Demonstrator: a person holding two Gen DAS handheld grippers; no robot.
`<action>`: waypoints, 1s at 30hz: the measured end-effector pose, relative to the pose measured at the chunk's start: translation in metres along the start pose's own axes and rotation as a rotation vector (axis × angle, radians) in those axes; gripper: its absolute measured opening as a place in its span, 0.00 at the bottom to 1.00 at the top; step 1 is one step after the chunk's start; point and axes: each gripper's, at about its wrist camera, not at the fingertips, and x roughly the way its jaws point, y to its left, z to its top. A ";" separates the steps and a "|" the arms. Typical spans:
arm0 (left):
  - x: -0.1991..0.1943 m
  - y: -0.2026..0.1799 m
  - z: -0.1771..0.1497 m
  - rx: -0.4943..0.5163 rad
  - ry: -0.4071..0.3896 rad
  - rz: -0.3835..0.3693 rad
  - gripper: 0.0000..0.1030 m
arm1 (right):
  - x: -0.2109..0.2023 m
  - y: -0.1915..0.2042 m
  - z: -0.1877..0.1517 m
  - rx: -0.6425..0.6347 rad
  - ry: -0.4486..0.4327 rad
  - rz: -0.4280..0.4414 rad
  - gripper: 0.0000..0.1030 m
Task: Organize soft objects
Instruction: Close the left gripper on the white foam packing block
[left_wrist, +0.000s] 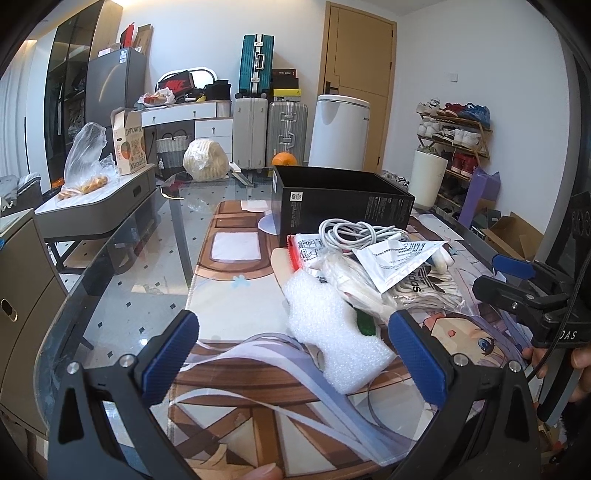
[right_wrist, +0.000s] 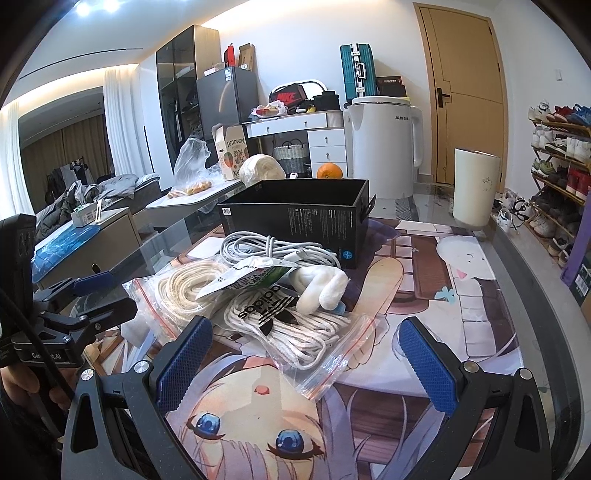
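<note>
A pile of soft things lies on the printed desk mat (left_wrist: 236, 417) in front of an open black box (left_wrist: 343, 203) (right_wrist: 295, 218). The pile holds a white foam piece (left_wrist: 332, 332), a coiled white cable (left_wrist: 354, 230) (right_wrist: 273, 247), zip bags of white rope (right_wrist: 295, 328), a foil pouch (left_wrist: 399, 258) and a white plush piece (right_wrist: 321, 286). My left gripper (left_wrist: 295, 354) is open, its jaws standing either side of the foam piece's near end. My right gripper (right_wrist: 306, 362) is open, just short of the adidas rope bag. It shows from the side in the left wrist view (left_wrist: 517, 280).
The glass table (left_wrist: 122, 295) carries the mat. A white kettle (right_wrist: 384, 144), an orange (right_wrist: 330, 171) and a white cup (right_wrist: 476, 184) stand behind the box. A side table with a plastic bag (left_wrist: 88, 162) is at the left; a shoe rack (right_wrist: 561, 166) at the right.
</note>
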 end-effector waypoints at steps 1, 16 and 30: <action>0.000 0.001 -0.001 -0.001 0.003 -0.001 1.00 | 0.001 0.000 0.000 0.000 0.000 -0.002 1.00; 0.002 0.016 -0.005 -0.053 0.039 -0.022 1.00 | 0.000 -0.004 0.009 0.000 0.022 -0.040 1.00; 0.025 0.010 -0.002 -0.060 0.118 -0.022 0.97 | 0.019 -0.002 0.022 -0.034 0.099 -0.056 1.00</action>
